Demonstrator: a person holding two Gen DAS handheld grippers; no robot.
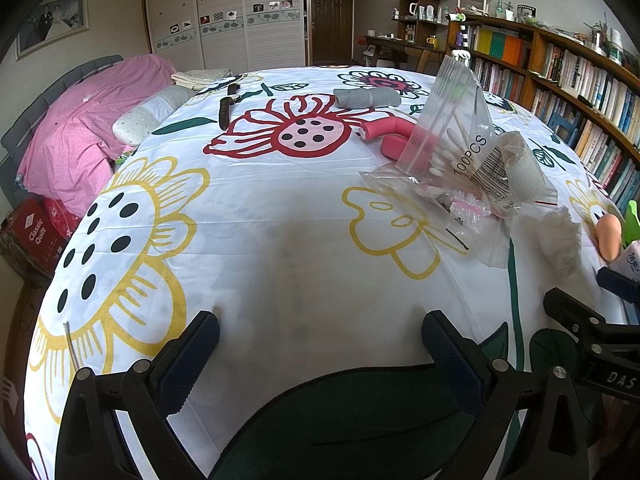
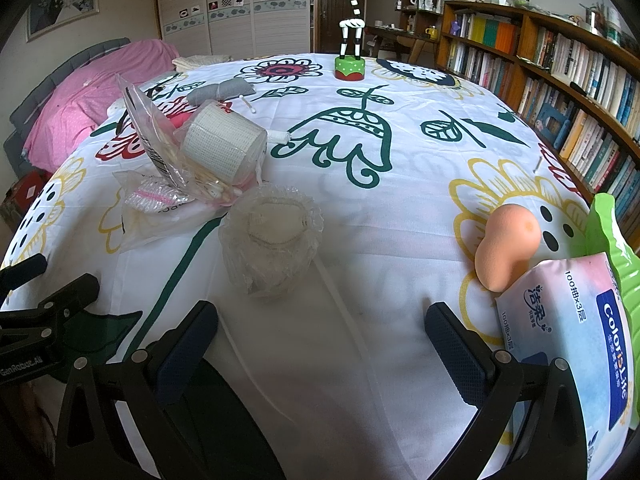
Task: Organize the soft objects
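Note:
On the flowered sheet [image 1: 280, 240] lie soft items. A peach makeup sponge [image 2: 508, 248] leans on a tissue pack [image 2: 576, 344] at the right, beside a green tray [image 2: 612, 240]. A clear bagged shower cap [image 2: 272, 236] lies ahead of my right gripper [image 2: 320, 348], which is open and empty. A white bandage roll [image 2: 224, 144], a bag of cotton swabs [image 1: 460, 140], a pink curler [image 1: 388, 130] and a grey cloth roll [image 1: 366, 98] lie farther off. My left gripper [image 1: 320, 352] is open and empty over bare sheet.
A toy giraffe on a green base [image 2: 350, 40] stands at the far side. A dark watch strap [image 1: 226, 110] lies far left. Pink bedding [image 1: 92, 120] is at the left, bookshelves [image 1: 560, 80] at the right. The other gripper [image 1: 592, 332] shows at the right edge.

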